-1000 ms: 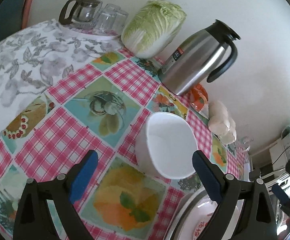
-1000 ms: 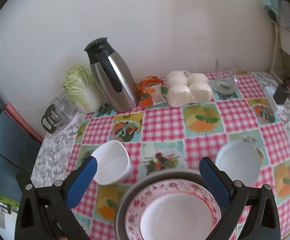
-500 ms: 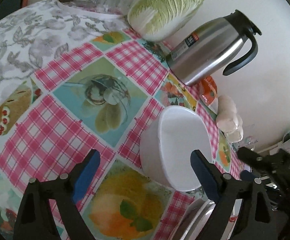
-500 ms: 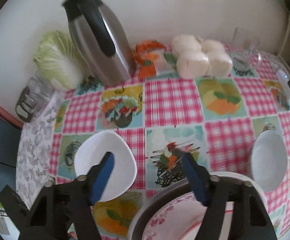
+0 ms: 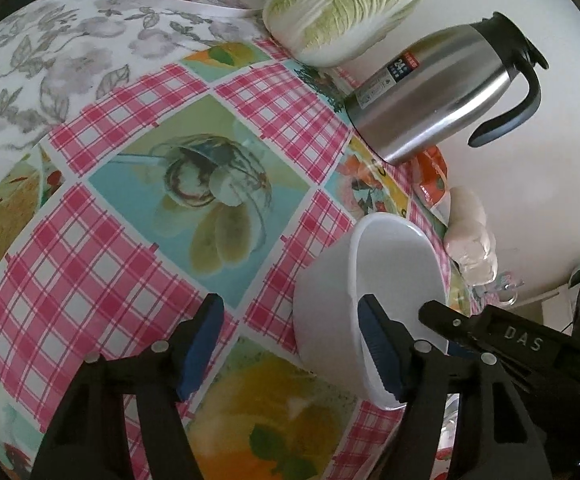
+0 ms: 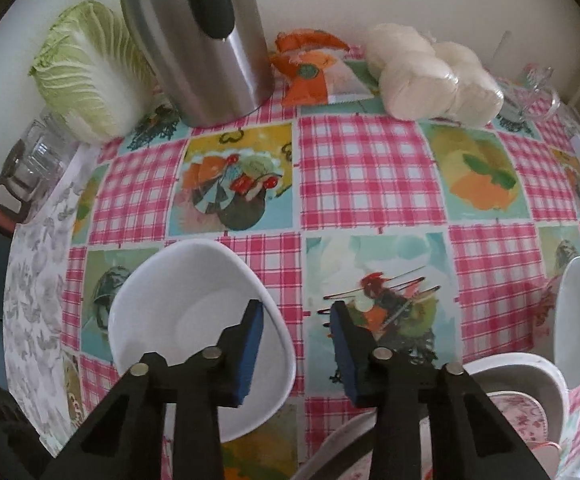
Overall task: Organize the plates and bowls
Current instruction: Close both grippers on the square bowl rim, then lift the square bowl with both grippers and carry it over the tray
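Observation:
A white bowl (image 5: 374,280) stands on the checked tablecloth (image 5: 101,240); it also shows in the right wrist view (image 6: 193,312). My left gripper (image 5: 290,344) is open, its right finger inside the bowl and its left finger outside the near wall. My right gripper (image 6: 296,340) is open, its left finger over the bowl's right rim, its right finger outside. A second white bowl (image 6: 578,320) stands at the right. A stack of plates (image 6: 518,400) with a pink-patterned one on top sits at the lower right.
A steel thermos jug (image 6: 197,36), a napa cabbage (image 6: 85,80), wrapped white buns (image 6: 430,76), an orange packet (image 6: 310,64) and glass cups (image 6: 25,168) stand along the wall. A glass mug (image 6: 534,88) is at the far right.
Both grippers have moved in on the left white bowl and narrowed. Each now has one finger over its rim. The bowl has not moved.

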### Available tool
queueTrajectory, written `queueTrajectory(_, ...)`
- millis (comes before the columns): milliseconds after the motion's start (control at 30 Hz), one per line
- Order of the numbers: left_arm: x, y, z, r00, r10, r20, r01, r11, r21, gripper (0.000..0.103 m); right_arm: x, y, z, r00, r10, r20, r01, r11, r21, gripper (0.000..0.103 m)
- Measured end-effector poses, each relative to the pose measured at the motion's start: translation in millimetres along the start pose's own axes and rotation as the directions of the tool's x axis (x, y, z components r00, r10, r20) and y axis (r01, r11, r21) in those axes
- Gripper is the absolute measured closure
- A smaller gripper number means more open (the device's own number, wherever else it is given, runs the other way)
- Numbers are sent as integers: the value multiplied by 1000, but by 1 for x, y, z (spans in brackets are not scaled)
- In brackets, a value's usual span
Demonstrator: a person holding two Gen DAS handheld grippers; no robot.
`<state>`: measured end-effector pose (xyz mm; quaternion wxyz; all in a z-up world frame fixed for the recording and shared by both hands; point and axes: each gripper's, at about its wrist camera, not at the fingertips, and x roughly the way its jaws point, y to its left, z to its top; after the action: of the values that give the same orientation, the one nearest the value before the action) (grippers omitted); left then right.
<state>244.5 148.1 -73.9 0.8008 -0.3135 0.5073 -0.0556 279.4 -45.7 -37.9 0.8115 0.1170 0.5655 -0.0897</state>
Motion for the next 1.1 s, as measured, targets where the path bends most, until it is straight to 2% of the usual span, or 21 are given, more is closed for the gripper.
queueTrajectory(100,4,-3,-1,1000,-18,-10,18,1000,10,35,5,4,1,1000,-3,-10,3,1000,-7,77)
queueTrajectory(233,9,-6,-2,1000,-17,-18,17,1000,14,48,10,8,1,1000,1,-23,-1,1000,-12,85)
queueTrajectory(467,14,-12,-6,1000,13,-15,-13,999,36,54,10,9,0,1000,-15,-17,14,1000,-26,85)
queueTrajectory(500,15,-13,-7,1000,10,-18,-9,999,40,57,10,9,0,1000,-18,-16,18,999,-32,85)
queueTrajectory(567,19,-10,-8,998,-43,-35,43,999,9,68,10,11,0,1000,-21,-15,20,999,-40,86)
queueTrajectory(600,21,-9,-9,997,-61,-39,62,998,0,69,10,11,-1,1000,-17,-16,16,999,-44,86)
queueTrajectory(800,18,-10,-11,999,-36,-23,37,999,30,73,6,12,-3,1000,-1,-15,0,999,-49,87)
queueTrajectory(1000,9,-1,-13,997,-78,-23,78,997,-15,75,-8,17,-6,1000,26,-7,-26,998,-61,91)
queueTrajectory(1100,-5,-7,-13,997,-78,5,78,997,-2,75,-20,17,-7,999,48,8,-47,997,-65,91)
